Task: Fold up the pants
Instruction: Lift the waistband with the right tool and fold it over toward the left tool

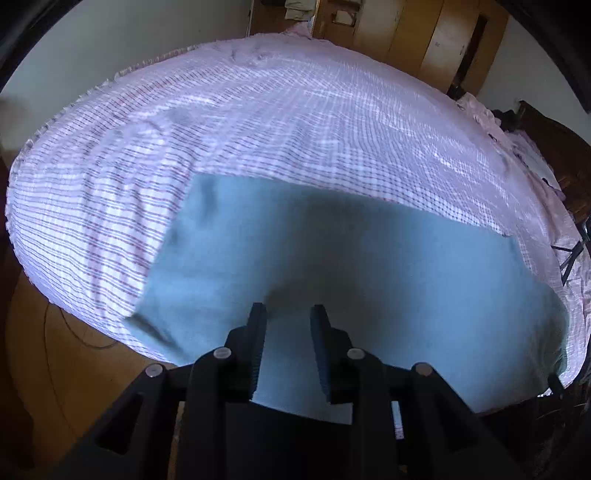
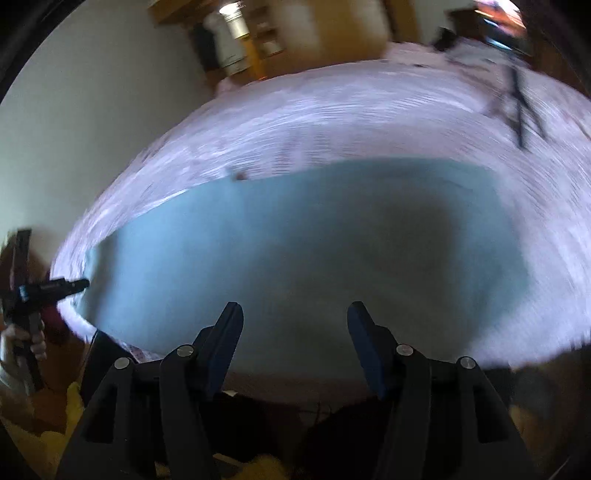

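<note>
Your left gripper point(image 1: 288, 314) hangs over the light blue soft-fabric pants point(image 1: 332, 266), which lie flat in a broad rectangular fold on the pink-and-white checked bedsheet point(image 1: 258, 129). Its two black fingers point(image 1: 258, 332) stand a little apart with nothing between them; blue cloth shows through the gap, and the tips sit above the near part of the pants rather than at an edge. To the left of those fingers the near left corner of the pants curls over the bed's edge, with the wooden floor point(image 1: 55, 332) beyond it. At the far right of that view a thin black folding stand point(image 1: 569, 254) lies on the sheet, well apart from the pants.

In your right wrist view, which is blurred, your left hand point(image 2: 26, 339) shows at the far left, holding its gripper at the pants' left end. Your right gripper point(image 2: 295, 314) has its fingers point(image 2: 229, 332) spread wide and empty, above the near edge of the pants, whose blue expanse fills the middle ahead. Nothing lies on the cloth between the fingers and the far edge. A wooden wardrobe point(image 2: 295, 29) stands behind the bed.
</note>
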A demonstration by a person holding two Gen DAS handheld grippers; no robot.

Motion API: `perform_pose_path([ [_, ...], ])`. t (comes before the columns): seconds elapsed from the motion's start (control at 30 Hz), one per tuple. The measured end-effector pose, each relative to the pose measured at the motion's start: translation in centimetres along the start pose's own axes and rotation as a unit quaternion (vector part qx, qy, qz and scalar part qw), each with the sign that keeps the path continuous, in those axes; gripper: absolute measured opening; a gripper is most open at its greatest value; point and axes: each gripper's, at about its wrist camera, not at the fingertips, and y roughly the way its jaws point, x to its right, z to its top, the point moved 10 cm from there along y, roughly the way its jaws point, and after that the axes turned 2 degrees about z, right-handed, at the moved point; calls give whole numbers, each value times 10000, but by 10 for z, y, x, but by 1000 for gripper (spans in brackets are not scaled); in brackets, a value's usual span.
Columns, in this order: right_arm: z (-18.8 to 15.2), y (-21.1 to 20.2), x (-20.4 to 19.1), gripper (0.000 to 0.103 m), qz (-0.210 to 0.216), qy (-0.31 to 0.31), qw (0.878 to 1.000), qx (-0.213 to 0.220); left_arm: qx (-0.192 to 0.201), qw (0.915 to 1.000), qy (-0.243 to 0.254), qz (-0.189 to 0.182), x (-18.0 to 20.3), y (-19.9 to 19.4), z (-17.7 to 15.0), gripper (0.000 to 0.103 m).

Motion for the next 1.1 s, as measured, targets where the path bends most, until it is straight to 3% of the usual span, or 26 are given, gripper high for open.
perform_pose_path([
  [0.1, -14, -25, 38, 53, -77, 621, 9978, 240, -134, 9999, -50, 17, 9, 6, -8, 27],
  [0.27, -27, -30, 78, 53, 68, 1230, 9920, 286, -175, 9996, 170, 135, 26, -2, -21, 30],
  [0.57, -27, 15, 79, 53, 1049, 1890, 9763, -72, -272, 9991, 277, 145, 38, -5, -28, 30],
  [0.87, 4, 22, 86, 53, 929, 2014, 9741, 431, -299, 9990, 281, 148, 39, -4, -28, 30],
  [1.1, 21, 30, 101, 53, 1053, 2536, 9577, 856, -311, 9989, 319, 164, 36, 0, -28, 30],
])
